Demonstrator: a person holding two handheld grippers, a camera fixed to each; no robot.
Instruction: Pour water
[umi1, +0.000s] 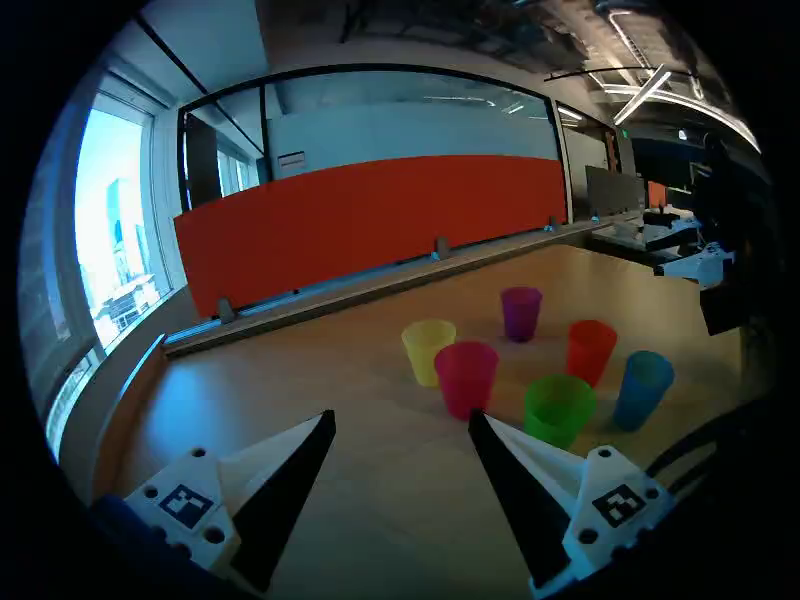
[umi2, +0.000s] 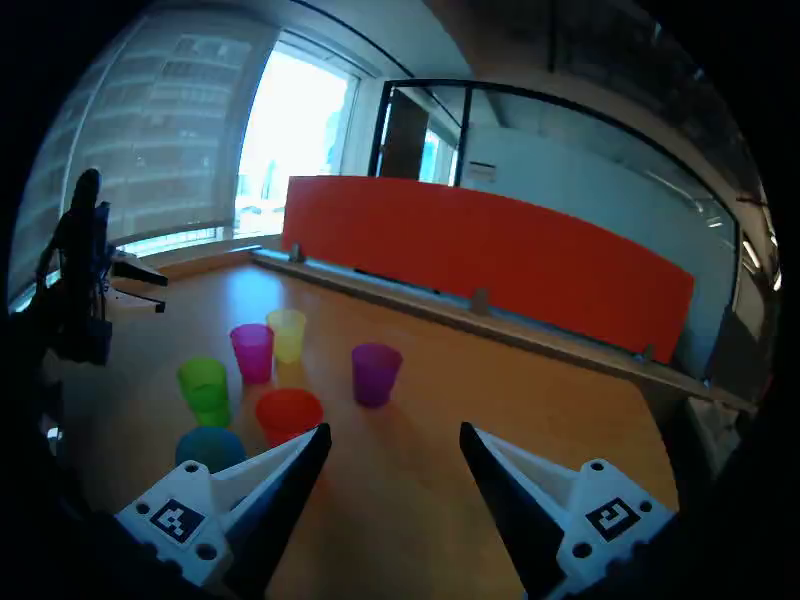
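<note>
Several plastic cups stand upright on a wooden table (umi1: 330, 390). In the left gripper view they are yellow (umi1: 428, 350), pink (umi1: 465, 378), purple (umi1: 520, 313), orange (umi1: 590, 351), green (umi1: 558, 408) and blue (umi1: 642, 388). My left gripper (umi1: 400, 432) is open above the table, the pink cup just beyond its right finger. In the right gripper view the cups sit to the left: yellow (umi2: 287, 335), pink (umi2: 252, 352), purple (umi2: 375, 373), green (umi2: 204, 389), orange (umi2: 288, 413), blue (umi2: 210, 449). My right gripper (umi2: 393, 442) is open, with the orange cup at its left fingertip. I cannot tell whether any cup holds water.
An orange divider panel (umi1: 370, 225) runs along the table's far edge. Windows (umi1: 115, 250) lie beyond it. The other gripper (umi2: 95, 275) shows far left in the right gripper view. Desks with equipment (umi1: 690, 250) stand at the right of the left gripper view.
</note>
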